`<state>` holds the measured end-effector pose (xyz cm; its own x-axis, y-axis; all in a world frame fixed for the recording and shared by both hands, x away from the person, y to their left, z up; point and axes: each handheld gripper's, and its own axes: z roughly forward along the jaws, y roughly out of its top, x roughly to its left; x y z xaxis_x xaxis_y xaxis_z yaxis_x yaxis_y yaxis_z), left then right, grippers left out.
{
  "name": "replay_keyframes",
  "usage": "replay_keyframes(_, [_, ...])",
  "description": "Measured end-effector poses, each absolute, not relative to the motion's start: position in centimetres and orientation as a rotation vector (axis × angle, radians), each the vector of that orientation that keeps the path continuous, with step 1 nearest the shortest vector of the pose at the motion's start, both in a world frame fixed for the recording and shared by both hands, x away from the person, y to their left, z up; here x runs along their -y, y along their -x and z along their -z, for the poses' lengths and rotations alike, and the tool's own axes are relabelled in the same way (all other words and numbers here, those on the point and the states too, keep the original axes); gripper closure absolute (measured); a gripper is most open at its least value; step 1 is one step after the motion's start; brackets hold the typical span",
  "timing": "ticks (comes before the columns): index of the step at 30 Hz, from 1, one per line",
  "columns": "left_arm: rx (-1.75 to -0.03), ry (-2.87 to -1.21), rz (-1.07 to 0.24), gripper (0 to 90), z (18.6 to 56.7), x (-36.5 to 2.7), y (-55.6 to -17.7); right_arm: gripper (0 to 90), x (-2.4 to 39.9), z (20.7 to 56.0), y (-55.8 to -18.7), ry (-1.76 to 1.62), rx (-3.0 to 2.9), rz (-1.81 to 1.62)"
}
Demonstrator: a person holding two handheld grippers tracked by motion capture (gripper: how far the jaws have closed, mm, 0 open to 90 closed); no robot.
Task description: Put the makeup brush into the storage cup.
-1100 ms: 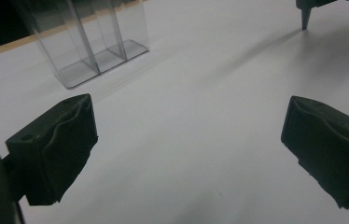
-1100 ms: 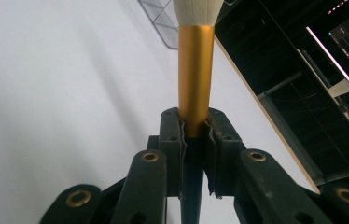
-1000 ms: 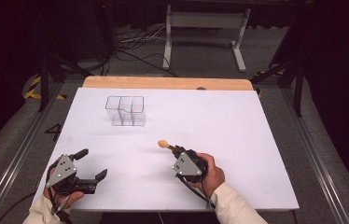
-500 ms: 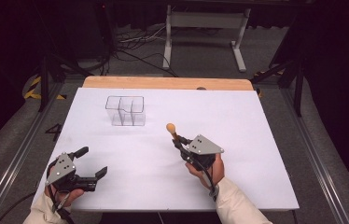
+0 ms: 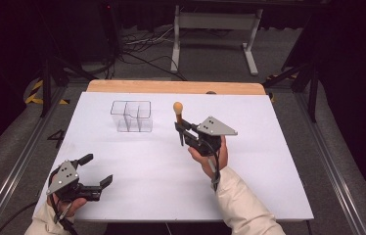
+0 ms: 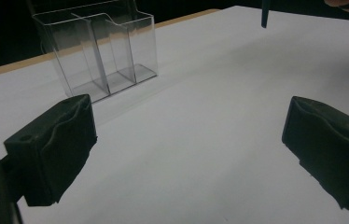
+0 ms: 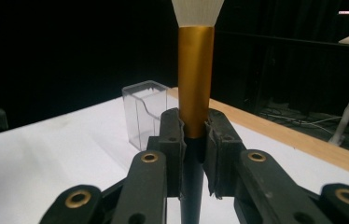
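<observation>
Right claw is clamping the light, stiff makeup brush at its gold ferrule, right of the clear organizer; left claw is gaping empty.

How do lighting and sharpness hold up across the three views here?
High view: the white table is evenly lit, the surroundings dark, detail soft. Left gripper view: the clear organizer is fairly sharp, its walls catching faint glare; the near pads are dim. Right gripper view: the brush gleams gold against a black background, with its bristles cut off at the top.
</observation>
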<state>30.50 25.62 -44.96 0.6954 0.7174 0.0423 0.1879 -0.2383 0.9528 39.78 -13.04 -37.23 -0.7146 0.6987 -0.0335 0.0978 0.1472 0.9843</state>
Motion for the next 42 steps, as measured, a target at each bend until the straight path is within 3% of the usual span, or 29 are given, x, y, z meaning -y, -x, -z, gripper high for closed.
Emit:
replay_keyframes(22, [-0.689, -1.759, -0.595, 4.6, 44.8, -25.6, -30.8, 78.8, 6.4, 34.2, -46.3, -0.732, -1.893, -1.720])
replay_keyframes(42, [-0.680, -1.746, -0.593, 4.4, 44.8, -26.1, -30.2, 78.8, 3.2, 35.0, -49.9, -0.783, -1.867, -1.729])
